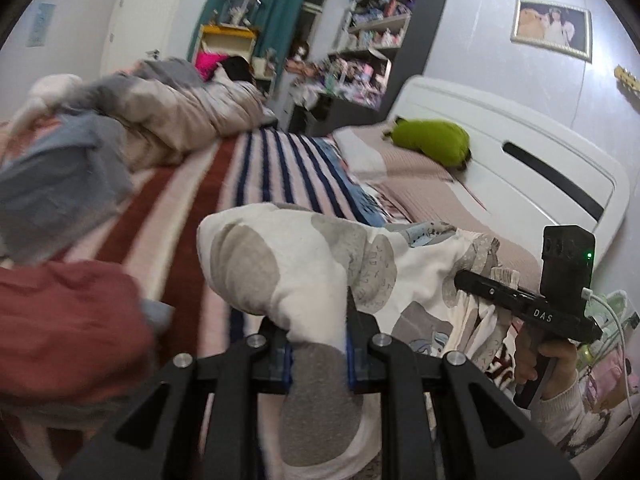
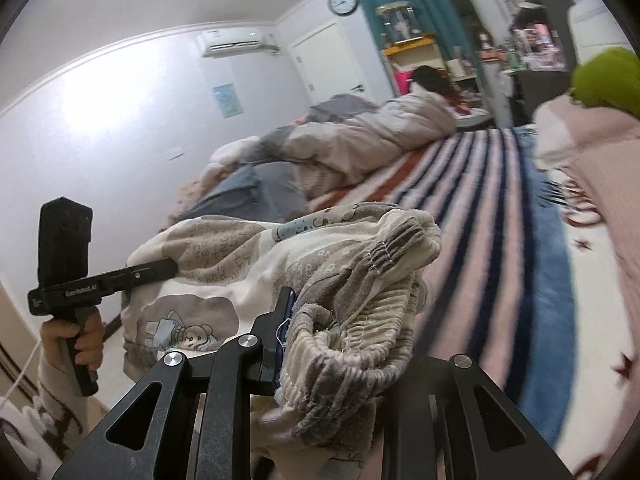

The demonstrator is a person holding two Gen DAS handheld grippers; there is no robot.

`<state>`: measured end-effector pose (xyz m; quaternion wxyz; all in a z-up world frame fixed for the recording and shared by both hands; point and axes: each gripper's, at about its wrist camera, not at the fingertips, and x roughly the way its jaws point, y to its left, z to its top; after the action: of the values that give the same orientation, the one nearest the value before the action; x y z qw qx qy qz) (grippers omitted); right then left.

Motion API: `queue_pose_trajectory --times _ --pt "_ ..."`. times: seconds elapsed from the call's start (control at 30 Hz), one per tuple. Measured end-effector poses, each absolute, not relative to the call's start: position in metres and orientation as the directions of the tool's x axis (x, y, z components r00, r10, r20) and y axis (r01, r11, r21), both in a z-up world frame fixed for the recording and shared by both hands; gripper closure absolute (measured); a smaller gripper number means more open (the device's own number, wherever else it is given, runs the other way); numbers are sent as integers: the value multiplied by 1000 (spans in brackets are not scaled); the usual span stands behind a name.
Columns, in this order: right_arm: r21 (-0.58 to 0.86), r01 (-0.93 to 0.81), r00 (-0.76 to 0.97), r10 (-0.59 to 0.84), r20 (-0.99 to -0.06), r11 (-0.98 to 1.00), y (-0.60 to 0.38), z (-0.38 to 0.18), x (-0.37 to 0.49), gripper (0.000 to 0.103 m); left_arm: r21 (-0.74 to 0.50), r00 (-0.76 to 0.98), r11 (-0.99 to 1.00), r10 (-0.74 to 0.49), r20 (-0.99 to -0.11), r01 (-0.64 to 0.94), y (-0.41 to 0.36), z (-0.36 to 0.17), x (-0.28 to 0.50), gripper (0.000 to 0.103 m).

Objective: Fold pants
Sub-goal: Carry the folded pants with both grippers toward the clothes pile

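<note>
Cream cartoon-print cotton pants hang above the striped bed; left gripper pinches a leg, right gripper the ribbed waistband; soft, light, floppy; grip hems.

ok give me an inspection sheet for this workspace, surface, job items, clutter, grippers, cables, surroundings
surface: bed with a striped blanket, red, pink and navy bands.
job's things: patterned pants lifted off the bed, stretched between both grippers; ribbed waistband at the right one.
clutter: rumpled duvet, grey-blue garment, red garment, green pillow.
grippers: left gripper shut on a pants end; right gripper shut on the waistband.
cables: white cable by the right gripper's handle.
surroundings: white headboard, packed shelves, teal curtain, wall clock.
</note>
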<state>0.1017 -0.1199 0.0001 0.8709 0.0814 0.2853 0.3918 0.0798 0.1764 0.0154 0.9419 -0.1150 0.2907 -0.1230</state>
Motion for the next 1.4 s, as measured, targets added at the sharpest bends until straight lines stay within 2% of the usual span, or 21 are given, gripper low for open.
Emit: queue_pose_trajectory --times 0.27,0.7,1.0,1.4 --pt "337 -717 455 776 -438 611 -8 20 115 85 -275 831 959 -211 -514 74 287 35 62 88" --pt "357 -803 302 843 -445 476 145 15 142 85 -270 827 959 -84 -556 -84 440 45 54 88" --pt "378 -833 200 857 -474 403 203 1 148 85 -280 787 949 -60 -614 -146 491 34 58 88" --pt "380 -822 160 811 -563 425 227 -41 157 84 -303 720 932 -72 -691 -198 517 -28 81 87"
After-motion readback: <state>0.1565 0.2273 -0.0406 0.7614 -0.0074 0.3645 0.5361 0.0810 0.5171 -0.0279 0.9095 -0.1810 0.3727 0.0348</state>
